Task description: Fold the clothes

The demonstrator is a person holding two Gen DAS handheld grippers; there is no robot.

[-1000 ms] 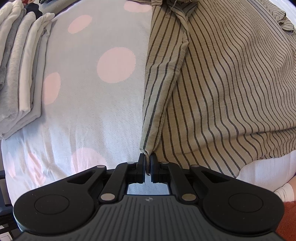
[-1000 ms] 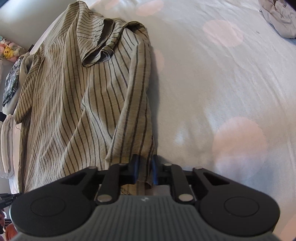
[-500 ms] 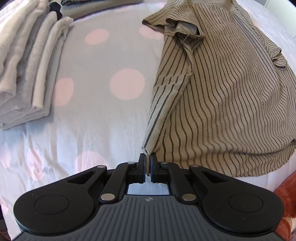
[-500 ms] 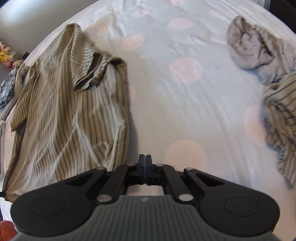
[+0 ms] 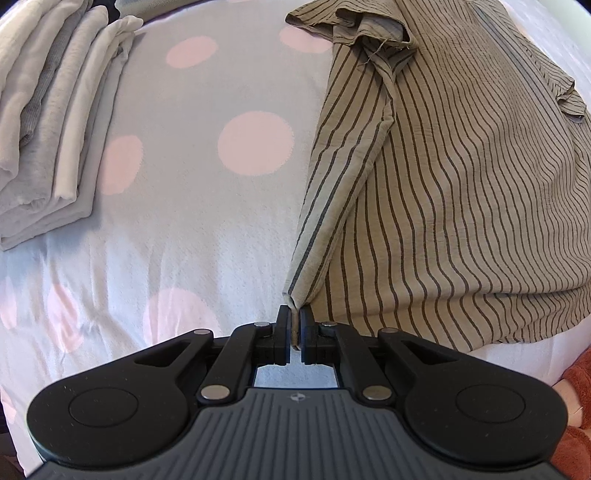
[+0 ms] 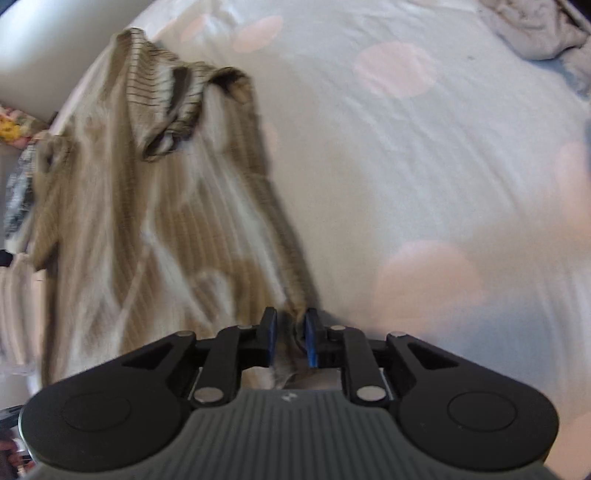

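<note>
Running from 6 o'clock up toward 12 in the left wrist view, the shirt (image 5: pixel 461 177) lies spread on the bed (image 5: pixel 207 229), long axis pointing away from both tools. Its near left edge is doubled over into a narrow flap that climbs from the fingers to a rumpled sleeve at 12 o'clock. The left gripper (image 5: pixel 294 326) is pinched tight on the bottom corner of that flap, cloth showing between the fingers, so the shirt fans out from 12 round to 3 o'clock of it.

Over in the right wrist view the picture is smeared with motion, but the shirt (image 6: pixel 155 221) sits from 9 to 12 o'clock, its right edge running down to the right gripper (image 6: pixel 290 332). Those fingers stand a little apart with a bunch of hem between them; whether they are biting or only bracketing the cloth, I cannot tell.

So each tool sits at one hem corner, at the near end. My read: any fold turns on carrying the hem straight up that long axis toward the collar.

A stack (image 5: pixel 55 122) of folded clothes waits at 10 o'clock of the left tool, well apart; a crumpled heap (image 6: pixel 543 33) lies at 1 o'clock of the right.
</note>
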